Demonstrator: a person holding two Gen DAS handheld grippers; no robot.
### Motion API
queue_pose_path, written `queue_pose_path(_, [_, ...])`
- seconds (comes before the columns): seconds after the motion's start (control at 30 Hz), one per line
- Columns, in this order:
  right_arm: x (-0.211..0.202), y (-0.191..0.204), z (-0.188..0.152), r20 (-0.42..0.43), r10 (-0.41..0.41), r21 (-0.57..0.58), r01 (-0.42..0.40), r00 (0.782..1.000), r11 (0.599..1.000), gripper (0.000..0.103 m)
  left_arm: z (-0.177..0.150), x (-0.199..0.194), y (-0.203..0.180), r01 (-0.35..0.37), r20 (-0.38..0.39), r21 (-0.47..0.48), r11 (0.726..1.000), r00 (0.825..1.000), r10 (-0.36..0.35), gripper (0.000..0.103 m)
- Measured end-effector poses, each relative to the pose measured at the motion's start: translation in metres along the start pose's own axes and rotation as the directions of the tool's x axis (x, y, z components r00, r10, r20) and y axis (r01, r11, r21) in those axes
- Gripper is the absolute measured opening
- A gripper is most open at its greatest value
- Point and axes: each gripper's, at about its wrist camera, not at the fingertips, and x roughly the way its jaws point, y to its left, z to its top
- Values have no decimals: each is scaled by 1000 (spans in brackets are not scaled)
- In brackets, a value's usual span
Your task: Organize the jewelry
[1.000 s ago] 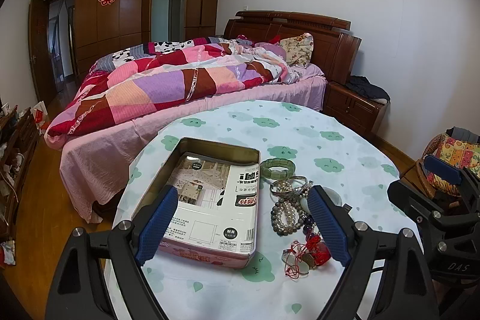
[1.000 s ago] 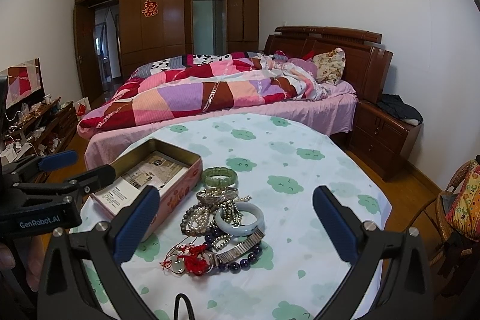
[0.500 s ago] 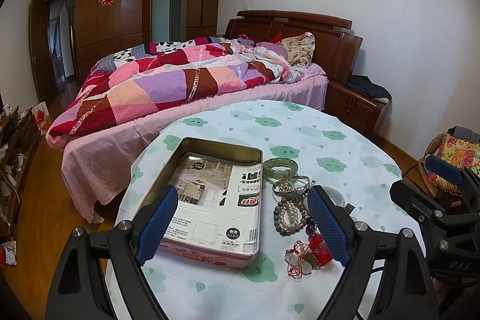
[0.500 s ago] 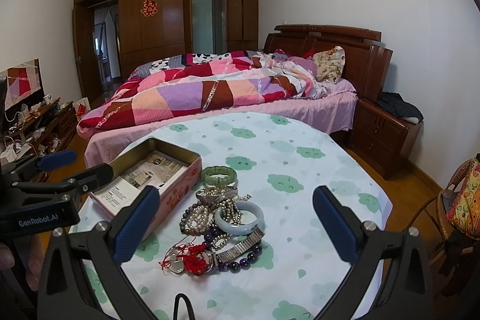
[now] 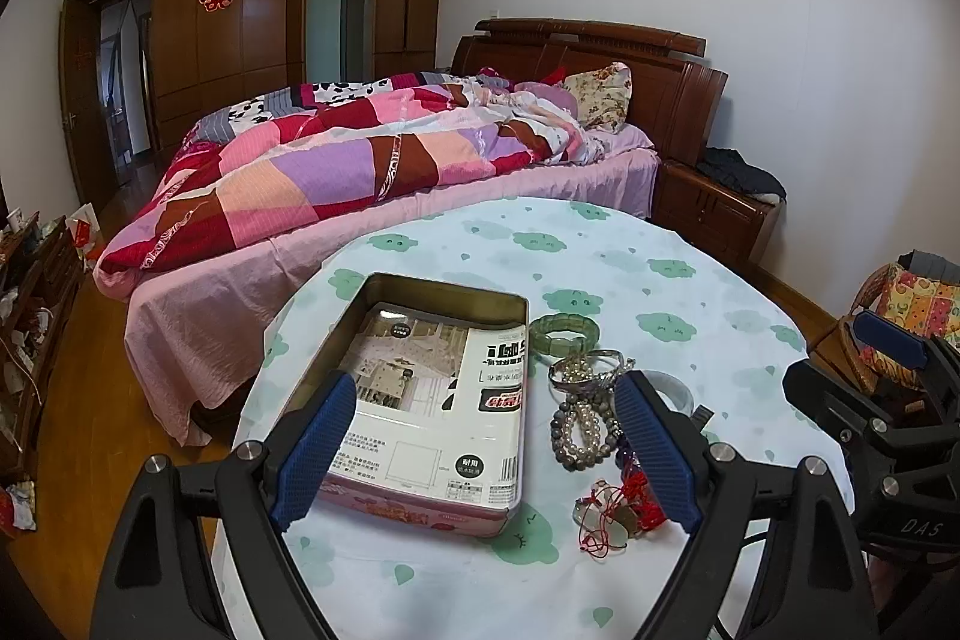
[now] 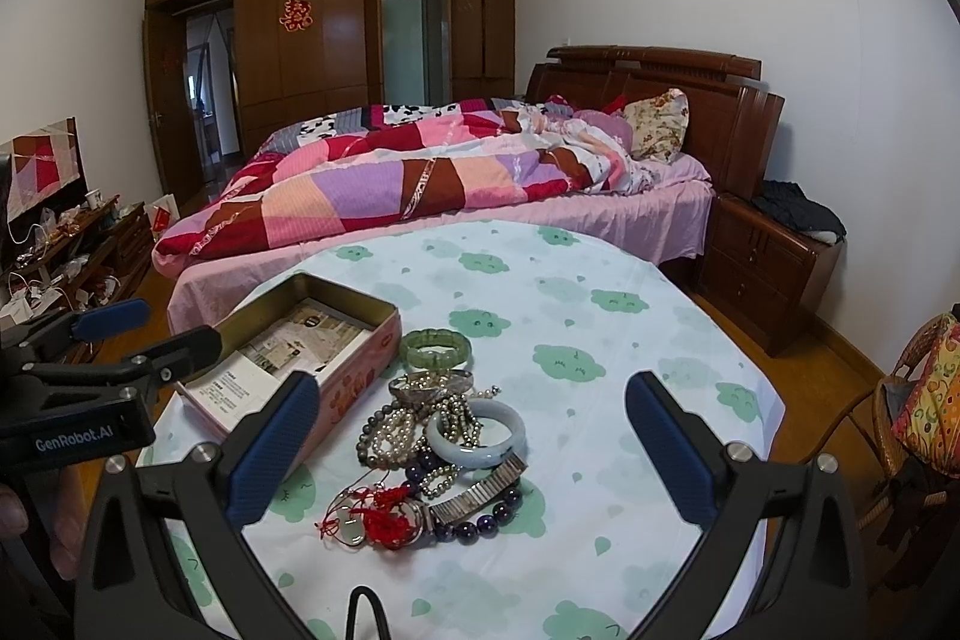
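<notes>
An open pink tin box (image 5: 420, 400) (image 6: 300, 340) with a printed leaflet inside sits on the round table (image 6: 600, 280). Right of it lies a heap of jewelry (image 6: 438, 442) (image 5: 588, 418): a green bead bracelet (image 6: 436, 347) (image 5: 564, 334), a pale jade bangle (image 6: 477, 430), pearl strands, a metal watch band, dark purple beads and a red-tasselled pendant (image 6: 378, 517) (image 5: 618, 514). My left gripper (image 5: 483, 451) hovers open above the box's near end. My right gripper (image 6: 474, 457) hangs open above the heap, holding nothing.
A bed (image 6: 450, 184) with a patchwork quilt stands just behind the table. A wooden nightstand (image 6: 768, 268) is at the right, a wicker chair (image 6: 912, 400) nearer right. Cluttered low shelves (image 6: 78, 244) line the left wall. The table's far half shows only cloud-print cloth.
The left wrist view has crept slightly forward and up over the box. The right gripper has hardly moved. Both stay open and empty.
</notes>
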Motion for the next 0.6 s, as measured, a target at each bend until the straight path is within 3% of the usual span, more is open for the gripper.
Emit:
queue_pose_path(0.43, [7, -9, -8, -30, -2, 11, 3, 1000, 1000, 103, -10, 9, 9, -8, -20, 8, 1000, 1000, 8, 88])
queue_pose_path(0.6, [25, -33, -24, -76, -66, 40, 69, 995, 997, 103, -24, 27, 14, -4, -62, 9, 1000, 998, 5, 88])
